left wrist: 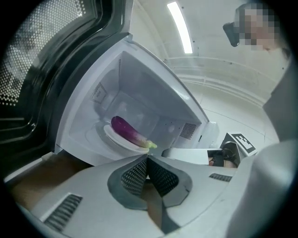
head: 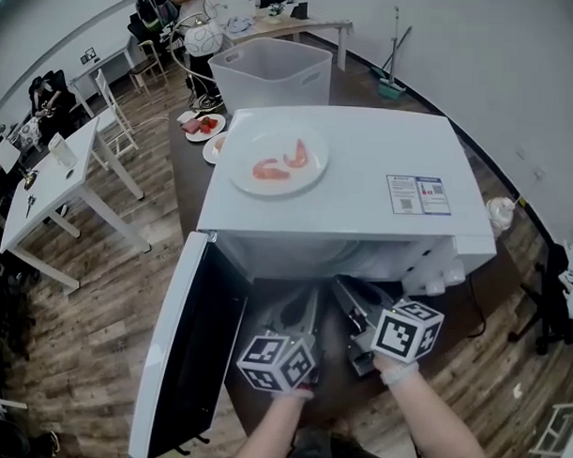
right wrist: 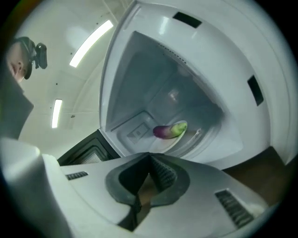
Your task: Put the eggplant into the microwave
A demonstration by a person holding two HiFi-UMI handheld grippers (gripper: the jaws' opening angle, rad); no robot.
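Observation:
The purple eggplant (left wrist: 129, 132) with a green stem end lies on a white plate (left wrist: 120, 140) inside the white microwave (head: 363, 193), also seen as the eggplant (right wrist: 170, 130) in the right gripper view. The microwave door (head: 184, 347) hangs open to the left. My left gripper (left wrist: 146, 160) is shut and empty, just outside the cavity. My right gripper (right wrist: 150, 159) is shut too, nothing between its pads, in front of the opening. In the head view both grippers (head: 307, 318) (head: 345, 296) sit side by side below the microwave's front edge.
On top of the microwave rests a white plate (head: 278, 159) with pink food pieces. Behind stand a grey plastic bin (head: 270, 73) and two small plates (head: 204, 127) on a dark table. White tables and chairs (head: 58, 183) stand to the left on the wooden floor.

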